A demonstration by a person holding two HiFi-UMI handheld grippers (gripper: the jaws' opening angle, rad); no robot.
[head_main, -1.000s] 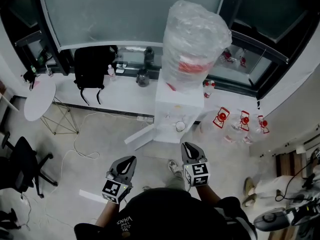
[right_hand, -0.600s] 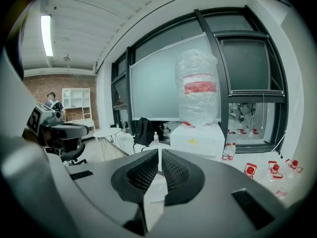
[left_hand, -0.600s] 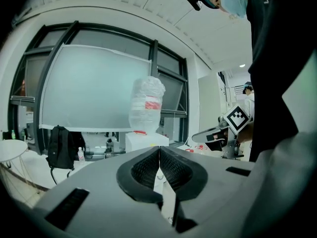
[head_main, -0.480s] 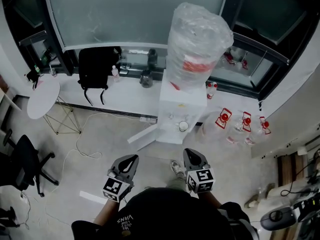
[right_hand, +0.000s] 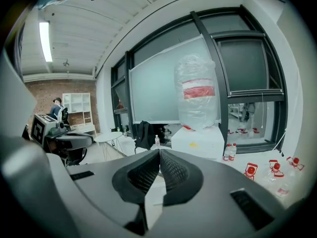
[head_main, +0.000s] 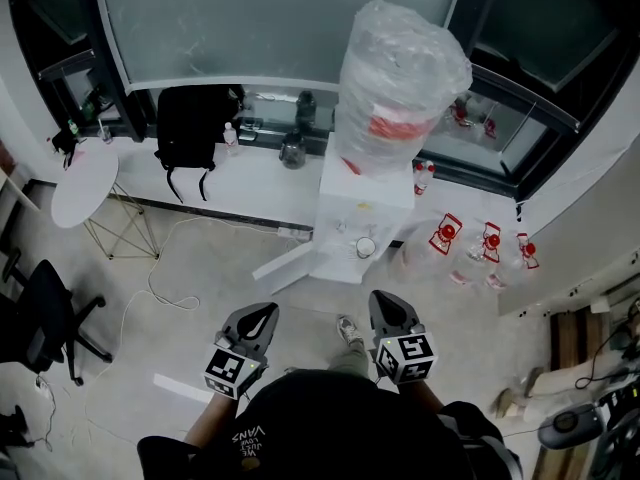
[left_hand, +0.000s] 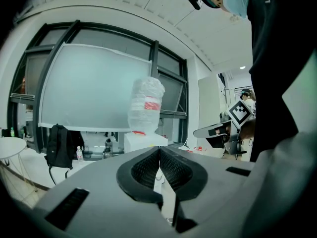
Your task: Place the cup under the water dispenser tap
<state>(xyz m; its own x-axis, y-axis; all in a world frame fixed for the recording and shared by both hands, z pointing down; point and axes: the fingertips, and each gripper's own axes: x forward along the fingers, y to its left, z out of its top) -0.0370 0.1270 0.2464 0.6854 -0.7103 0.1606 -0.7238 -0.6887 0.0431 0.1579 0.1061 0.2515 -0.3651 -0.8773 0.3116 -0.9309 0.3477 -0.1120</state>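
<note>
ahead of both grippers, the cup sits at the dispenser

straight ahead of the right gripper, well apart from it, the small white cup stands upright in the recess at the front of the white water dispenser; the taps above it are too small to make out. both grippers sit low and side by side, pointing toward the dispenser. the right gripper's jaws are pressed together with nothing between them, and the left gripper has its jaws closed the same way, tip to tip and empty. on top of the dispenser, beyond the right gripper, stands a large bottle wrapped in clear plastic, with a red label. a white board lies at an angle by the dispenser's base, ahead of the left gripper. farther ahead and to the left of the left gripper, a black backpack rests on the white window ledge, and a round white table stands further left. ahead and to the right of the right gripper, red-capped jugs sit near the dispenser
</note>
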